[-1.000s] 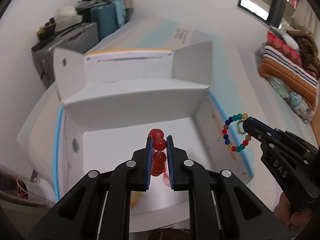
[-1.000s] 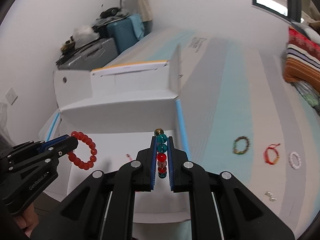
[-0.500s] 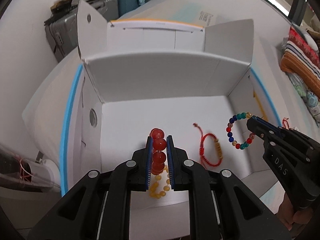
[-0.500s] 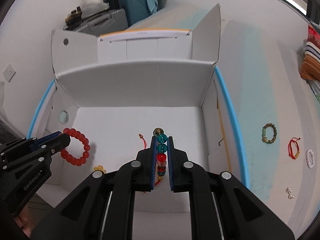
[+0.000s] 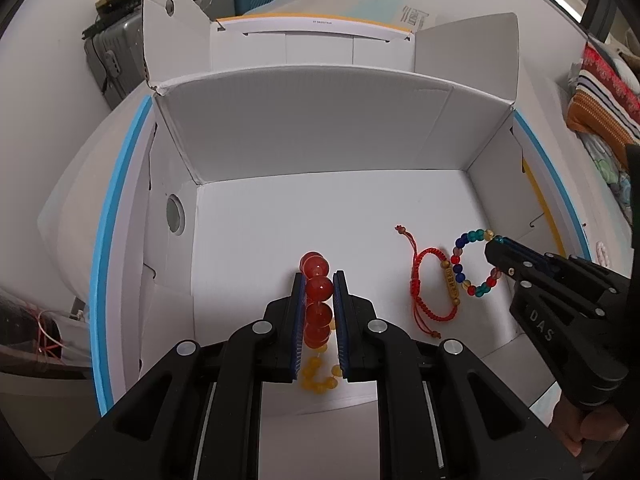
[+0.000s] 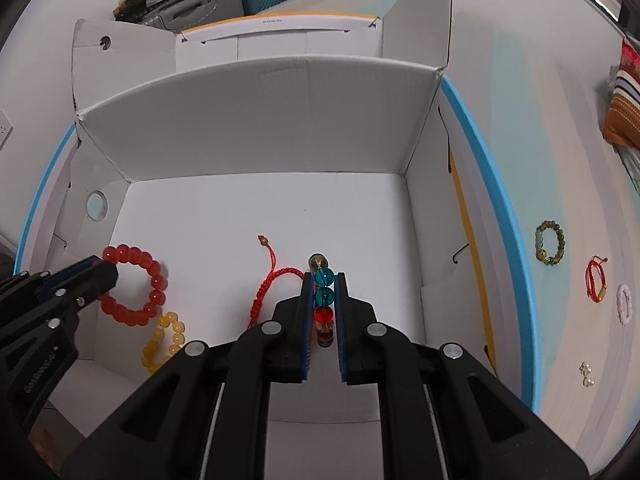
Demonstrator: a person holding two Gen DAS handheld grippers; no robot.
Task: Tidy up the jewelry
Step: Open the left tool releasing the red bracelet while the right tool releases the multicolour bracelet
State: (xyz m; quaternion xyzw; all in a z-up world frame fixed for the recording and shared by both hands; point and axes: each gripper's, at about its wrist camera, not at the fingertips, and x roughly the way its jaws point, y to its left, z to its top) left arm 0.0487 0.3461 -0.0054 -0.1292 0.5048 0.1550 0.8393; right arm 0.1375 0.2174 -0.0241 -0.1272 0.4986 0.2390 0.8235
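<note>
- Left gripper (image 5: pixel 319 280): jaws narrow, clamped on a red bead bracelet (image 5: pixel 317 292). The bracelet stands edge-on between the pads in the left wrist view and hangs as a full ring from the tips in the right wrist view, inside the box.
- Right gripper (image 6: pixel 323 280): jaws narrow, clamped on a multicoloured bead bracelet (image 6: pixel 323 298) of teal, red, blue and amber beads. It hangs over the right part of the box floor.
- White cardboard box (image 5: pixel 320 148): open, flaps standing up, blue edging along both long sides. Both grippers point down into it.
- Box floor: a yellow bead bracelet (image 6: pixel 164 342) lies near the front left, just beside the red bead bracelet. A red cord bracelet (image 5: pixel 434 288) with a gold tube lies between the two grippers, close beside the multicoloured one.
- Surface right of the box, outside it: a green bead bracelet (image 6: pixel 550 242), a second red cord bracelet (image 6: pixel 596 284), a white bracelet (image 6: pixel 624 304) and a small pair of earrings (image 6: pixel 587 374), each apart from the others.
- Whether either held bracelet touches the box floor cannot be told.
</note>
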